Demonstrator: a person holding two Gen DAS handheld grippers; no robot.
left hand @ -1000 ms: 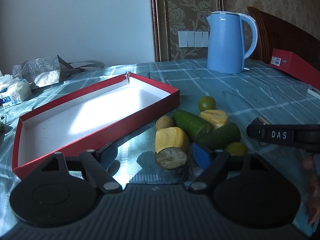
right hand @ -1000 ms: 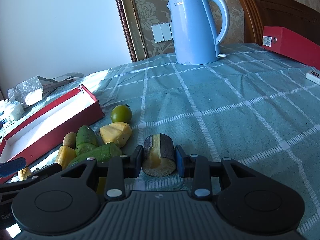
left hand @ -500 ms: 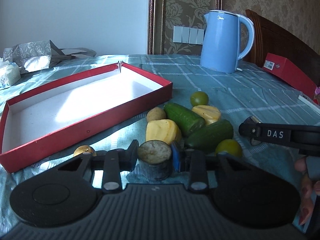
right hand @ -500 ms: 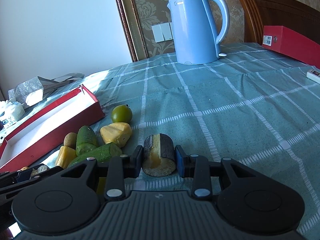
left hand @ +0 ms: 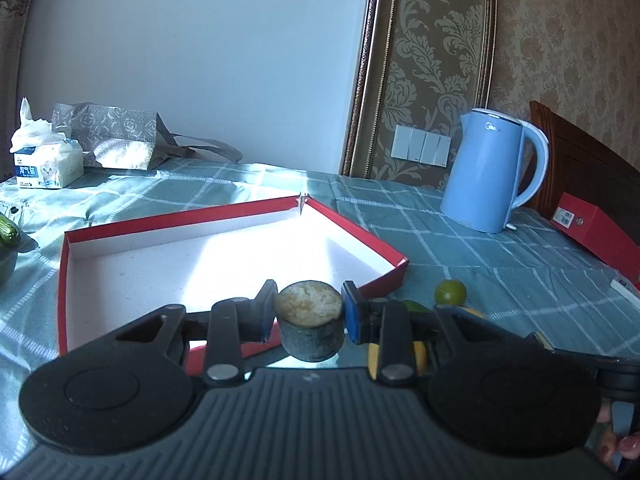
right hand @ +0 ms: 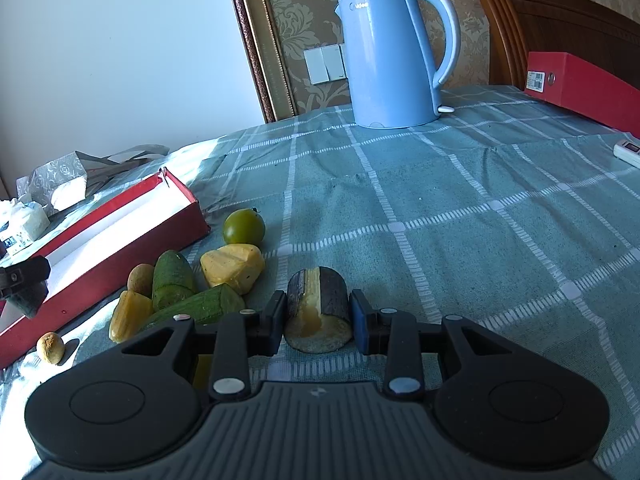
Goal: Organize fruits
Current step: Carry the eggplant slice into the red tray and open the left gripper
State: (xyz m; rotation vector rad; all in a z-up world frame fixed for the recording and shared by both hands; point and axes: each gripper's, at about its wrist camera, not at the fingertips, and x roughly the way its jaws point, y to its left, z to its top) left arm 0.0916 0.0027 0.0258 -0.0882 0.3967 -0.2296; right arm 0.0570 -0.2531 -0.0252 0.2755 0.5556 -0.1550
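My left gripper (left hand: 309, 314) is shut on a dark-skinned round chunk with a pale cut top (left hand: 310, 326), held above the near edge of the red box with a white inside (left hand: 192, 254). My right gripper (right hand: 319, 316) is shut on a second dark-skinned chunk (right hand: 318, 307) lying on its side on the teal checked cloth. To the left of it in the right wrist view lie a green round fruit (right hand: 244, 227), a yellow chunk (right hand: 233, 267), two cucumber pieces (right hand: 173, 280), another yellow piece (right hand: 129, 315) and two small brown fruits (right hand: 50, 348). The left gripper's tip (right hand: 24, 280) shows over the box.
A blue kettle (right hand: 394, 56) stands at the back of the table. A red box (right hand: 584, 88) and a white remote (right hand: 628, 152) lie at the far right. A tissue pack (left hand: 46, 166) and a grey bag (left hand: 108, 136) sit at the back left. A wooden chair (left hand: 588, 176) stands behind.
My left gripper closed on the dark chunk, then lifted it and carried it left over the box's near edge. The right gripper kept still on its chunk.
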